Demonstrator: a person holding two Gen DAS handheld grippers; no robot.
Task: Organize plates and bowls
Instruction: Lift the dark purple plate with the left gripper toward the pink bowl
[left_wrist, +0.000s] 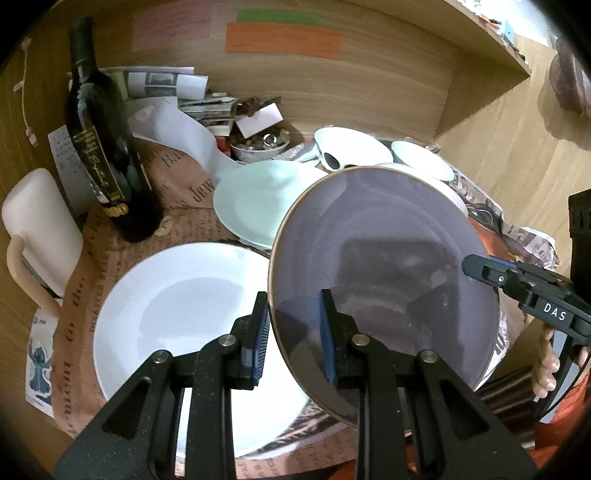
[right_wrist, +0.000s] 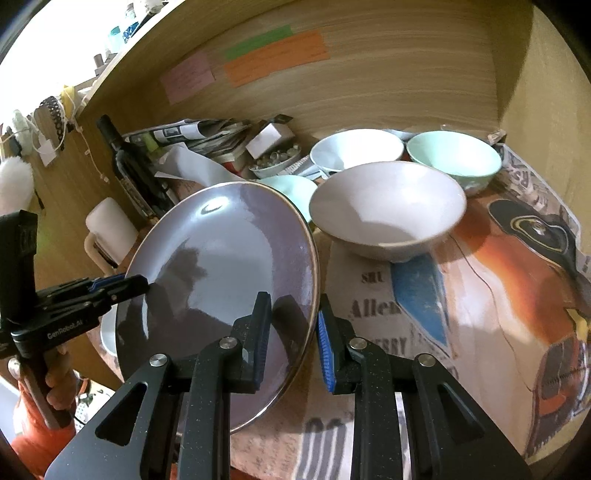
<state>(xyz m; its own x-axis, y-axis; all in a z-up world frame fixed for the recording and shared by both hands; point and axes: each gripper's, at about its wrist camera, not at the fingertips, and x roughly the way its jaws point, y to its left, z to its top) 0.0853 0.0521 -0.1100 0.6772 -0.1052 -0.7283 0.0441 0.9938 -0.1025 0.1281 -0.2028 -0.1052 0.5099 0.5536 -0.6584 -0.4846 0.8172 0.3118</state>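
Observation:
A purple plate (left_wrist: 384, 266) with a thin gold rim hangs tilted above the table, held from both sides. My left gripper (left_wrist: 293, 332) is shut on its near left rim, and my right gripper (right_wrist: 293, 343) is shut on its right rim. Each gripper shows at the plate's far edge in the other view: the right gripper (left_wrist: 480, 269) and the left gripper (right_wrist: 136, 282). Below lie a large white plate (left_wrist: 177, 314) and a mint plate (left_wrist: 255, 199). A pale grey bowl (right_wrist: 388, 206), a white bowl (right_wrist: 354, 151) and a mint bowl (right_wrist: 454, 158) stand behind.
A dark wine bottle (left_wrist: 103, 158) and a white mug (left_wrist: 40, 229) stand at the left. Papers and a small dish of bits (left_wrist: 258, 142) crowd the back by the wooden wall (right_wrist: 369, 74). Printed paper (right_wrist: 480, 295) covers the table.

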